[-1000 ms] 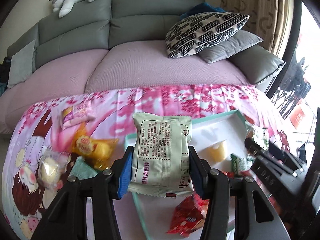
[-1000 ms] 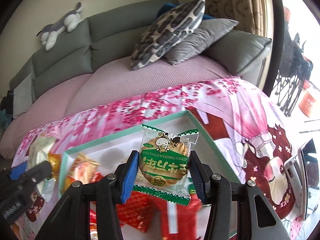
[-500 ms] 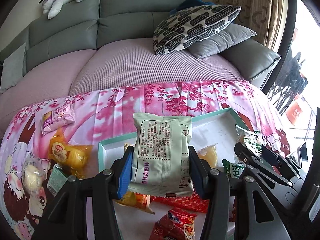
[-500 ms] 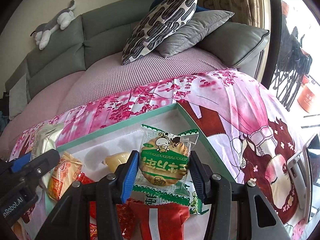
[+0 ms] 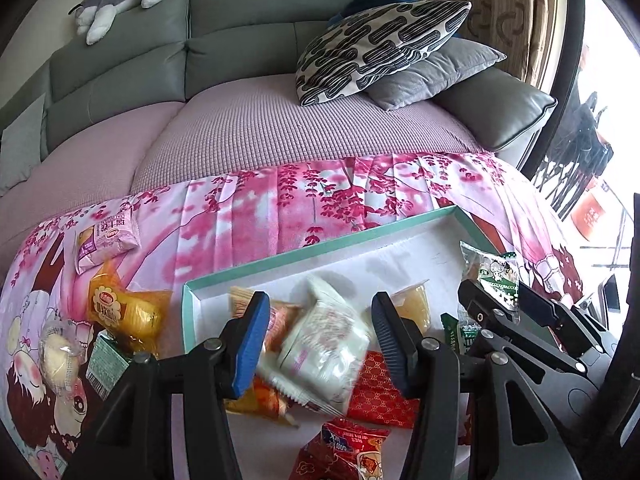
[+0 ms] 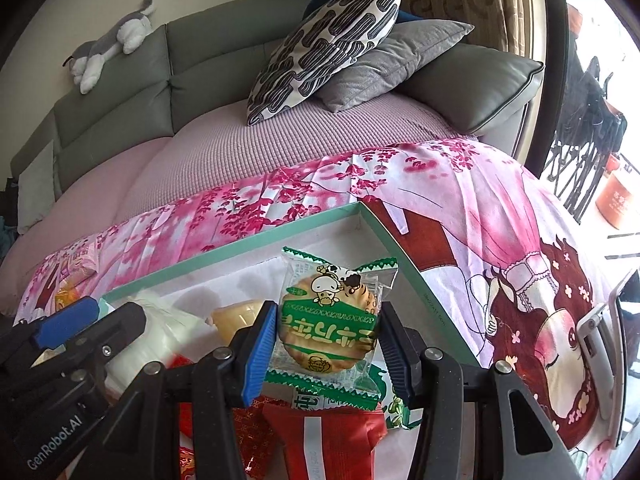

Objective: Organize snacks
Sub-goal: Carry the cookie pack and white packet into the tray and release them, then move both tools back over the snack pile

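We see left gripper (image 5: pixel 318 336) open, blurred pale packet (image 5: pixel 324 348) loose betw. jaws over tray (image 5: pixel 320 242); right gripper (image 6: pixel 328 350) clamps green biscuit pack (image 6: pixel 330 320).

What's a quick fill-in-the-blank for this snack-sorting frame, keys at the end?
1. The right gripper clamps a round cracker in a ____-and-clear wrapper.
2. The jaws of the left gripper stand ____, a blurred pale plastic packet below them, untouched.
3. The orange-yellow plastic snack packet lies ____ the teal-rimmed white box.
4. The black-and-white patterned cushion leans on a plain ____ cushion.
Missing: green; open; outside; grey.
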Demonstrator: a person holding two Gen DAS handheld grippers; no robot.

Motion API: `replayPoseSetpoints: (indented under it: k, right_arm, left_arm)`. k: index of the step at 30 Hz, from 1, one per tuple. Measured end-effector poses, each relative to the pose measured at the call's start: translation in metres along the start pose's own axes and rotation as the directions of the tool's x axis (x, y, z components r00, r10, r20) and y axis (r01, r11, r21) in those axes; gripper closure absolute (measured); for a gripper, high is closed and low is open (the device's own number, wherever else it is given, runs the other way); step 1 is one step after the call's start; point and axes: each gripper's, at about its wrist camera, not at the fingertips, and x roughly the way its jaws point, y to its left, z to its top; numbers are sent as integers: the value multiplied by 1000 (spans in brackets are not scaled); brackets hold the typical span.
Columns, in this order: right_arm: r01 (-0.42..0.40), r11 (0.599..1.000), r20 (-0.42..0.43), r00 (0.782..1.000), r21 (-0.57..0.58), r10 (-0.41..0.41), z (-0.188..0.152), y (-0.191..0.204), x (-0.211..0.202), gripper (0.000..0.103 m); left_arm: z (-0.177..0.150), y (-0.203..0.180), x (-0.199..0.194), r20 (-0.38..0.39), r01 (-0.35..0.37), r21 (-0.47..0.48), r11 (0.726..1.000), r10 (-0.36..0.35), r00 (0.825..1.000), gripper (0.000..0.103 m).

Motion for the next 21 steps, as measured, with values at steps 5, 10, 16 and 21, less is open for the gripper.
replayPoseSetpoints:
  k: [5, 10, 16, 21]
  right_arm:
    - [-5, 1000, -5, 1000, -7, 4, 0, 1, 1, 50]
    - [-21, 1000, -1, 1000, -9, 21, 0, 2, 0, 39]
    - [-16, 1000, -27, 1000, -25, 16, 0, 5, 0, 32]
    - [-18, 999, -46, 999, -37, 16, 0, 5, -4, 18]
  left_arm:
    - [1, 6, -3, -16, -15, -21, 1000, 15, 1000, 42]
    - [2, 12, -7, -25, -39, -39, 998, 38, 999, 40]
    - [1, 20, -4, -73, -95, -71, 993, 90, 993, 33]
    - [-2, 30, 0, -113, -130, -101, 986, 118, 987, 26]
